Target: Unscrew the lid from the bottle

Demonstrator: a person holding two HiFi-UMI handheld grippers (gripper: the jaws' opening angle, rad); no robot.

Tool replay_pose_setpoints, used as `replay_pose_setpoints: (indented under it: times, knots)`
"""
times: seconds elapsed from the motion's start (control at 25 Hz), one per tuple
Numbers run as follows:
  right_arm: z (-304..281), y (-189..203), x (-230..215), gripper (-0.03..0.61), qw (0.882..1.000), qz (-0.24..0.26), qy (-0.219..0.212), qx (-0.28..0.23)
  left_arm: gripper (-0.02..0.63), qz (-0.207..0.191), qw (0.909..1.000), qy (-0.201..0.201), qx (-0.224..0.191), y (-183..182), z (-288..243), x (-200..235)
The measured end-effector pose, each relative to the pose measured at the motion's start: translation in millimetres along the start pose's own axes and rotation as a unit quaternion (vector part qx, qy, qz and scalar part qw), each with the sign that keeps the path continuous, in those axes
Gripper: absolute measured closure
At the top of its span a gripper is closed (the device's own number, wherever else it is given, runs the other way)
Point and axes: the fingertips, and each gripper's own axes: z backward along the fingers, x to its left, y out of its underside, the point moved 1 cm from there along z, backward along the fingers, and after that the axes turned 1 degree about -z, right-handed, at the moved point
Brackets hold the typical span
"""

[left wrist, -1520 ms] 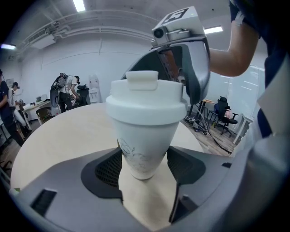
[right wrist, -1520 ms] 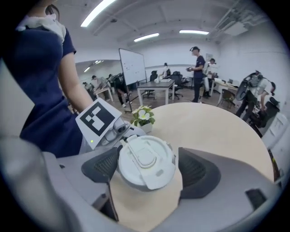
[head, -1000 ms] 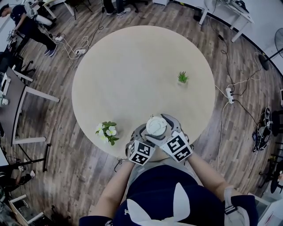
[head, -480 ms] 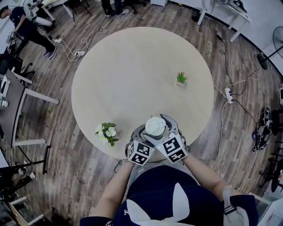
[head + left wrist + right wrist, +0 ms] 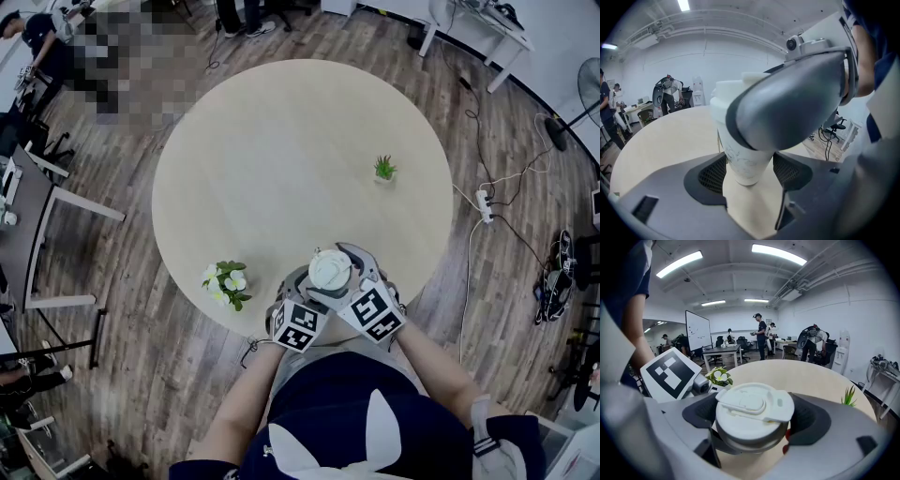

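White lid (image 5: 754, 405) with a flip-top tab, seated on the bottle (image 5: 742, 157); we locate the bottle at the near edge of the round, pale counter (image 5: 281, 141), directly in front of the person. We see the left gripper (image 5: 749, 172) from its own view with its jaws clamped on the lower body of the bottle, one mesh-textured pad pressed to each side; the bottle wall carries a faint line drawing. The right gripper (image 5: 754, 423) has its jaws clamped on the lid, a dark pad touching each side of it; in the left gripper view one of its jaws crosses in front of the bottle's top. We cannot tell whether the base touches the counter. A white-flowered plant (image 5: 225, 279) stands left of the grippers; a small green plant (image 5: 385, 167) stands farther back, to the right.
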Motion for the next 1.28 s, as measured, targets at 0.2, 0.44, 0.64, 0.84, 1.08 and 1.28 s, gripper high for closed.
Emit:
replay_pose_setpoints:
  times: [0.2, 0.44, 0.64, 0.84, 1.08, 1.28]
  knots:
    - [0, -1, 1, 0.123, 0.999, 0.011, -0.03, 0.002, 0.29, 0.001, 1.0, 0.0, 0.001, -1, 0, 0]
    - [2, 0, 4, 0.123, 0.995, 0.055, -0.087, 0.015, 0.29, 0.001, 1.0, 0.0, 0.002, -1, 0, 0]
    - [-2, 3, 9, 0.123, 0.984, 0.113, -0.131, 0.041, 0.29, 0.001, 1.0, 0.002, 0.003, 3, -1, 1]
    - [4, -9, 12, 0.123, 0.978, 0.097, -0.178, 0.036, 0.29, 0.001, 1.0, 0.002, 0.003, 2, -1, 0]
    - [5, -11, 11, 0.123, 0.979, 0.092, -0.18, 0.042, 0.29, 0.001, 1.0, 0.002, 0.003, 0, -2, 0]
    - [7, -15, 5, 0.123, 0.984, 0.059, -0.166, 0.026, 0.29, 0.002, 1.0, 0.002, 0.003, 0, -2, 0]
